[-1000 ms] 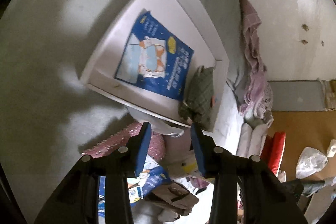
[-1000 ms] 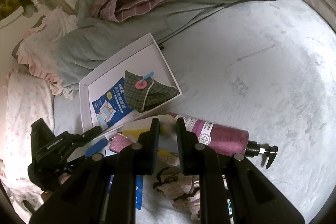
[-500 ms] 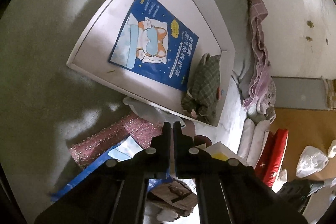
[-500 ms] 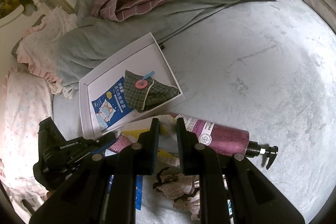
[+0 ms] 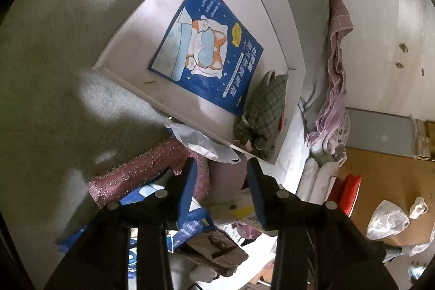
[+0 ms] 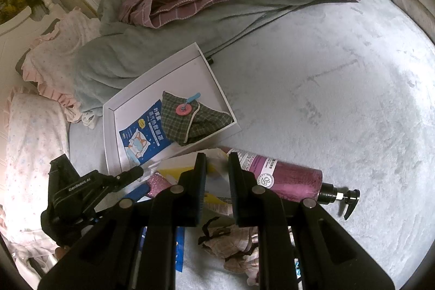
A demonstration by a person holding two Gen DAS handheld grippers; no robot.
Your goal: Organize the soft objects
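We see a shallow white rectangular tray (image 6: 110, 127) lying on the pale grey plush bed (image 6: 339, 89), and in it a flat blue sachet printed with a cartoon cat (image 5: 206, 50) beside a green plaid fabric pouch with a pink button (image 6: 194, 120), the pouch against the tray's near corner. Our left gripper (image 5: 220, 181) has its jaws opening, with nothing between them; they hover over a glittery pink pouch (image 5: 141, 173) and a crumpled white wrapper (image 5: 201, 140), just short of the tray's edge. Our right gripper (image 6: 217, 167) keeps a narrow gap; whether it pinches the papers beneath, we cannot tell. A purple pump bottle (image 6: 288, 177) lies just beside it. Open bed stretches to the right.
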